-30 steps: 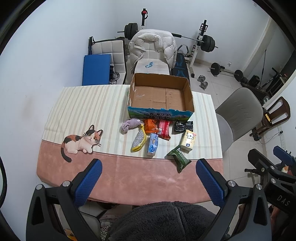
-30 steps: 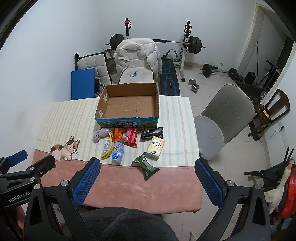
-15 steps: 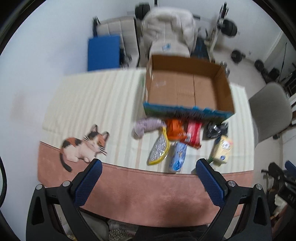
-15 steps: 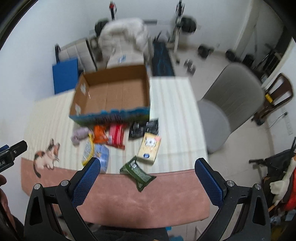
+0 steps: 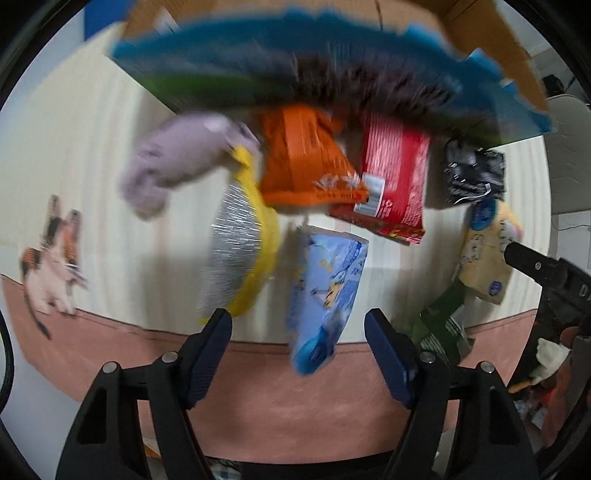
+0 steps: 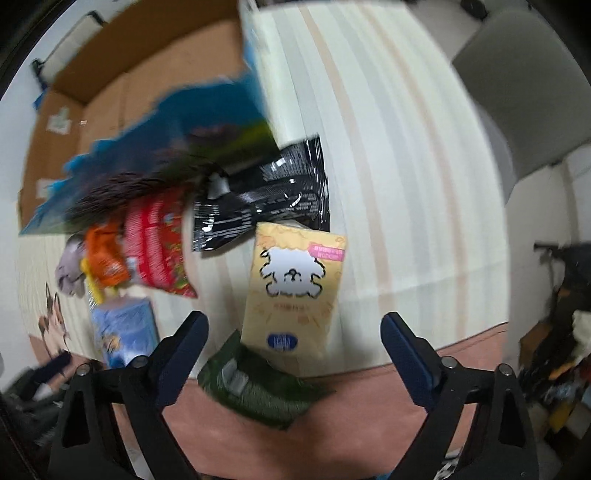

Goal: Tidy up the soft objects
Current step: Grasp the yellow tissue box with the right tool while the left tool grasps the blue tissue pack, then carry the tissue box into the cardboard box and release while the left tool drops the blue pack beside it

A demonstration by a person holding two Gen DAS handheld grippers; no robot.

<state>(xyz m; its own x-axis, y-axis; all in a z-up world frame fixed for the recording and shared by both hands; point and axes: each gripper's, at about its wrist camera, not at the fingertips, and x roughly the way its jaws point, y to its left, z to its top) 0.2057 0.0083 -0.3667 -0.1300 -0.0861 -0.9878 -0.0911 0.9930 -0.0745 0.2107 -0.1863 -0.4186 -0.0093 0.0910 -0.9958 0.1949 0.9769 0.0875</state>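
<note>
Soft packets lie in front of an open cardboard box [image 5: 480, 26] on the striped tablecloth. My left gripper [image 5: 298, 326] is open, its blue fingers either side of the near end of a light blue packet [image 5: 327, 291]. Beside that lie a yellow and silver pouch [image 5: 240, 254], a purple plush [image 5: 173, 162], an orange packet [image 5: 303, 162] and a red packet [image 5: 391, 177]. My right gripper [image 6: 295, 330] is open, low over a yellow tissue pack [image 6: 295, 291] and a green packet [image 6: 258, 391]. A black packet [image 6: 266, 199] lies behind them. Both views are blurred.
The cardboard box [image 6: 110, 96] stands at the back of the table. A grey chair [image 6: 517, 85] is to the right of the table. A cat picture [image 5: 51, 254] is printed on the cloth at left. The pink cloth edge [image 5: 295, 402] runs along the near side.
Both grippers have dropped fast from high above the table to just over the packets. The left one has also narrowed its opening around the blue packet.
</note>
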